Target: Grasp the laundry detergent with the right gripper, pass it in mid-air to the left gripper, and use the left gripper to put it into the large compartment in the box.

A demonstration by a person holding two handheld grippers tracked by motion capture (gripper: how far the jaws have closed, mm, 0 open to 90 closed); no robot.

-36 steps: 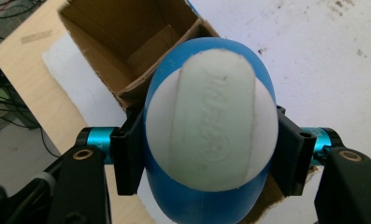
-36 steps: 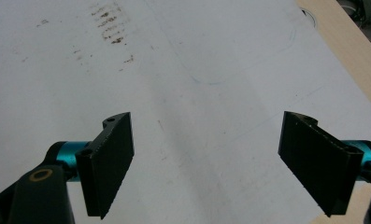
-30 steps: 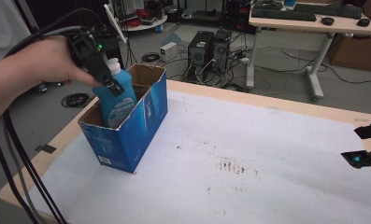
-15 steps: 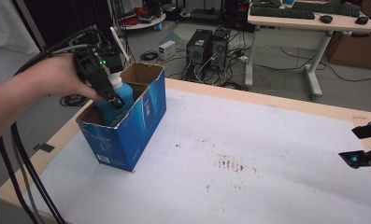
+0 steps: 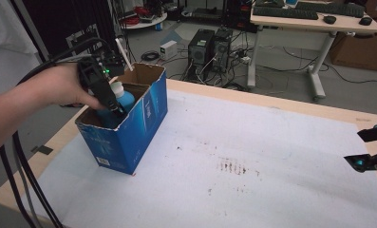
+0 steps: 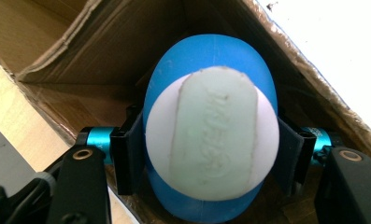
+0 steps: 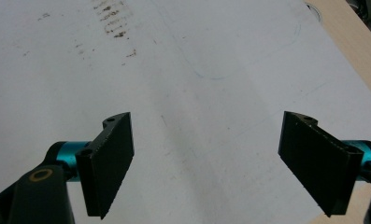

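Bottle: blue bottle (image 6: 206,60) with a white cap (image 6: 211,133), standing upright inside the open cardboard box (image 5: 129,133); in the high view its cap and blue shoulder (image 5: 122,97) show just above the box's rim.
Box: blue printed outside, brown inside, top flaps open; it sits near the table's far left corner, on the white sheet (image 5: 252,142) that covers the table (image 5: 319,111).
Left gripper: left gripper (image 6: 206,154) reaches down into the box from above, its two black jaws pressed against opposite sides of the bottle just under the cap, clamped on it.
Left hand: left hand (image 5: 58,85) wraps the gripper's body above the box's left wall; black cables trail down off the table's edge.
Right gripper: right gripper (image 7: 206,163) holds over the bare white sheet with its jaws wide apart and nothing between them; in the high view it sits at the table's right edge (image 5: 369,152), well apart from the box.
Sheet: brown smudges (image 5: 231,166) mark it near the middle.
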